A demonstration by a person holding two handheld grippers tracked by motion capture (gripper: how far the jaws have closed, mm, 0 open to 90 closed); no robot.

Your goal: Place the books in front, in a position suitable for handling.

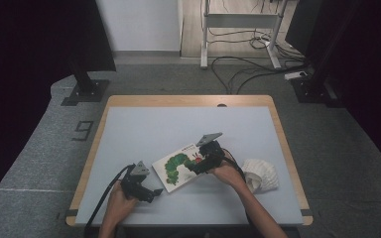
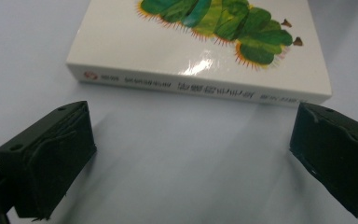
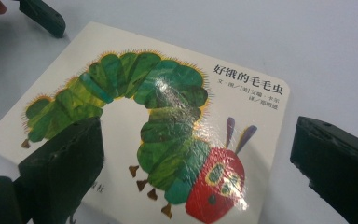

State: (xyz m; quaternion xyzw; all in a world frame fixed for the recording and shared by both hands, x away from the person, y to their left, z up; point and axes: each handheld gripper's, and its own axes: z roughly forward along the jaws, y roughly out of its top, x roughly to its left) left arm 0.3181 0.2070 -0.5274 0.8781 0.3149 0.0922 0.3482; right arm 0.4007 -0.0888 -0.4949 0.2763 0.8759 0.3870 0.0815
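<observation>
A grey-topped desk [image 1: 144, 124] with a wooden rim fills the middle of the high view; grey carpet lies around it, with cables [image 1: 238, 69] and a metal frame at the upper centre. A picture book [image 1: 178, 166] with a green caterpillar lies flat at lower centre, and a white cloth [image 1: 261, 173] lies at its right. The left hand-held gripper [image 1: 154, 192], at lower left, sits low beside the book's spine, jaws spread wide and empty. The right hand-held gripper [image 1: 194, 166] tilts down over the cover, jaws wide apart, holding nothing.
</observation>
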